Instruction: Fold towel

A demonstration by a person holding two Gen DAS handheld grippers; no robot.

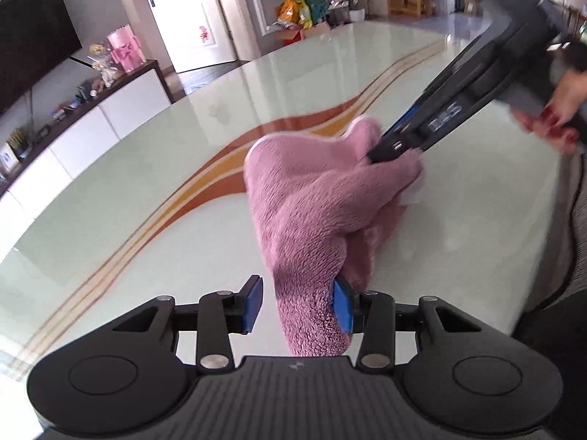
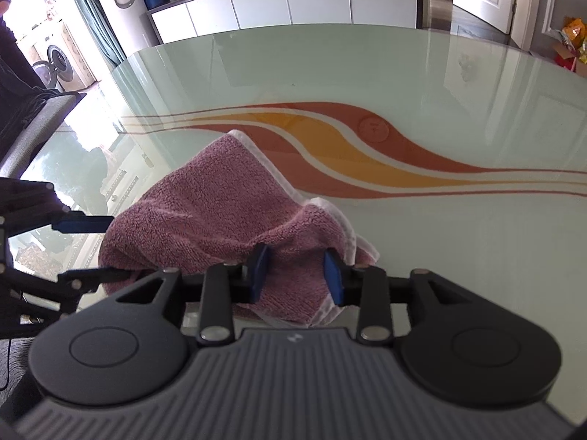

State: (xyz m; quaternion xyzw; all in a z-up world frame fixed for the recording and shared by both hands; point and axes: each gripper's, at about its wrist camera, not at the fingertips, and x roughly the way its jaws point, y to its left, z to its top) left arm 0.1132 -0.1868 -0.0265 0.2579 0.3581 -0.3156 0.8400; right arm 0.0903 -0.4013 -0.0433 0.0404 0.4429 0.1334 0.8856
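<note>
Towel [image 1: 312, 201]: pink and fluffy, bunched into a raised ridge over the worktop [image 1: 146, 190]; part of it is seen resting on the glass, the rest is lifted between the two grippers.
Left gripper [image 1: 299, 304]: jaws are set fairly narrow; one end of the towel passes between them. It is pressed against the right blue pad, while a gap is seen at the left pad, so no firm pinch is shown.
Right gripper [image 2: 295, 275]: jaws are set narrow around a fold of towel near its white-hemmed corner. Cloth fills the gap, but whether the pads actually press on it cannot be told.
Long axis: the ridge runs from the left gripper straight ahead and a little right to the right gripper's tips, so the towel is strung between the two.
Nearer hand: neither is favoured; each end lies right at its own gripper.
Hem [image 2: 271, 168]: the white edge is seen on the far side, trailing to the worktop.
Step judged: the towel is not yet flat or folded; the ends would probably have to be drawn apart along the ridge.
Risk judged: the left end may slip from so loose a hold.
</note>
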